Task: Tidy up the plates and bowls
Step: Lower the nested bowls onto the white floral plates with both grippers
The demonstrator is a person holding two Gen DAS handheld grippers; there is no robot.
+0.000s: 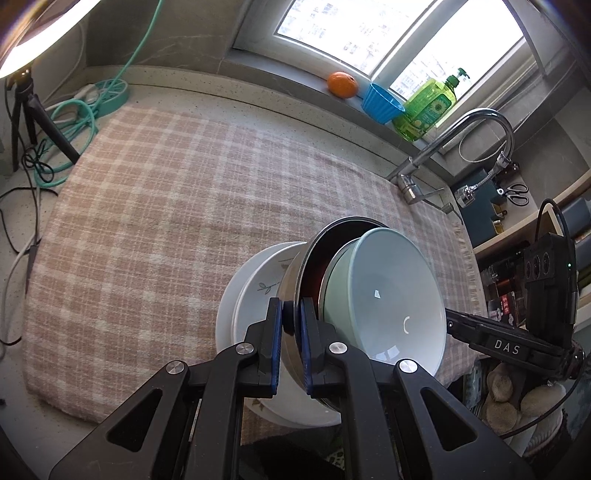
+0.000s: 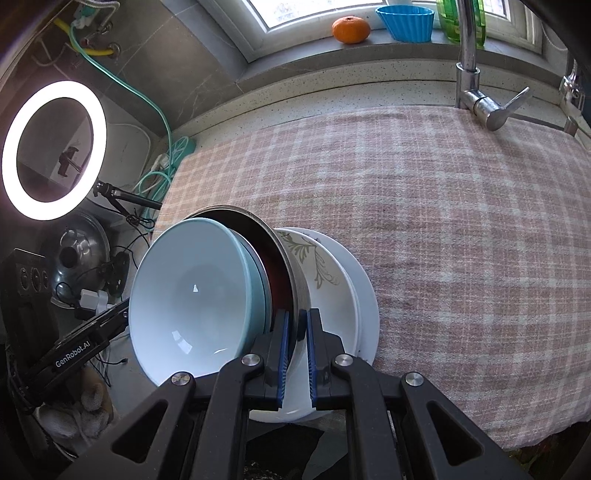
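Pinching the steel bowl's [image 1: 295, 291] rim from opposite sides, left tongs [image 1: 291, 317] and right tongs [image 2: 295, 328] grip it.

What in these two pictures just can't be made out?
- Metal bowl: its bottom, both views, hidden by the light blue bowl nested inside.
- White plates: how many, both views; the bowls cover them.
- Green bottle: top cut off by the right view's edge.
- Person: out of frame.
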